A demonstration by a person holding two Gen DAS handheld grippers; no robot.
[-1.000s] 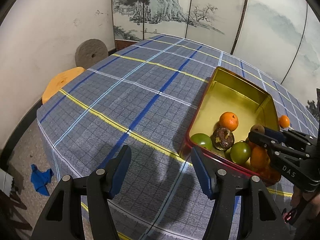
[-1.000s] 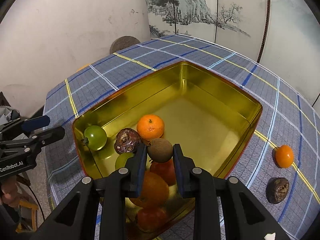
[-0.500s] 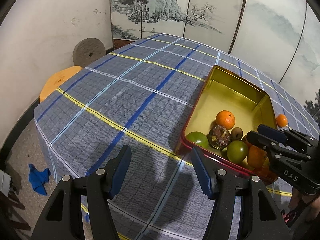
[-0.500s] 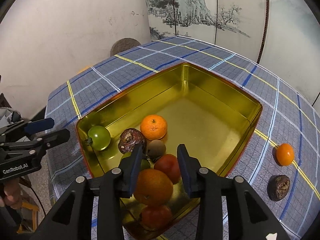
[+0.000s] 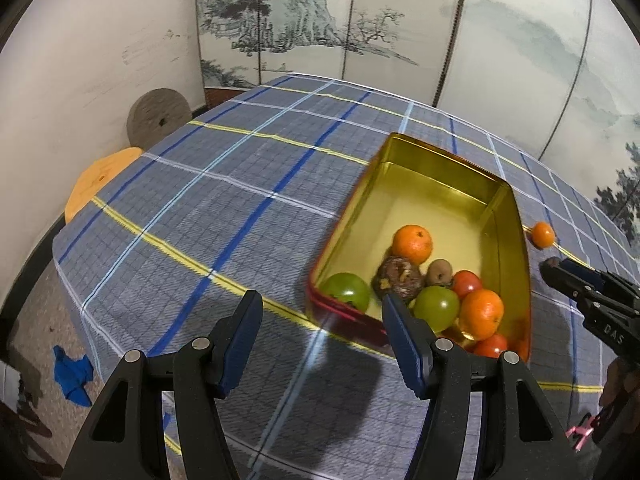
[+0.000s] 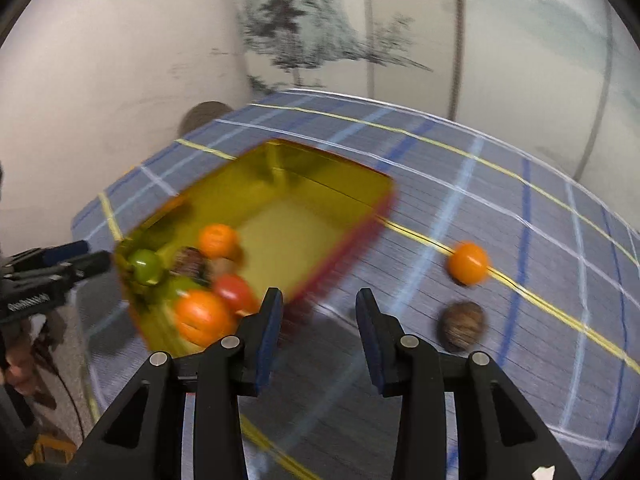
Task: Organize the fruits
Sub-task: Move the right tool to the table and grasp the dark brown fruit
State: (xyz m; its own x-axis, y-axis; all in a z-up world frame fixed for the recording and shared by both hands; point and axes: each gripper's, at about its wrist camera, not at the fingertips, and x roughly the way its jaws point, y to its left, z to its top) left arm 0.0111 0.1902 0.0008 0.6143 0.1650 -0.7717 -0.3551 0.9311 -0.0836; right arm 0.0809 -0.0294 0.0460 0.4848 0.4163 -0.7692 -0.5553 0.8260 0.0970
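**Fruits piled at the near end of the gold tin, two more out on the cloth**

Fruits sit bunched in the near end of the gold tin: a green one in the corner, a dark wrinkled one beside it, an orange just behind, a small brown fruit, a red one, a second green one and a bigger orange stacked close together. The far half of the tin is bare gold. It rests on the worktop's blue checked cloth.

Over to the right wrist view, and it's blurred. The right gripper hangs above bare cloth just off the tin's red rim, jaws parted a little with nothing between them. Ahead of it to the right lie a loose orange on a yellow stripe and a brown wrinkled fruit near it, apart from each other.

The left gripper hovers over the cloth beside the tin's near corner, jaws moderately wide, holding nothing.
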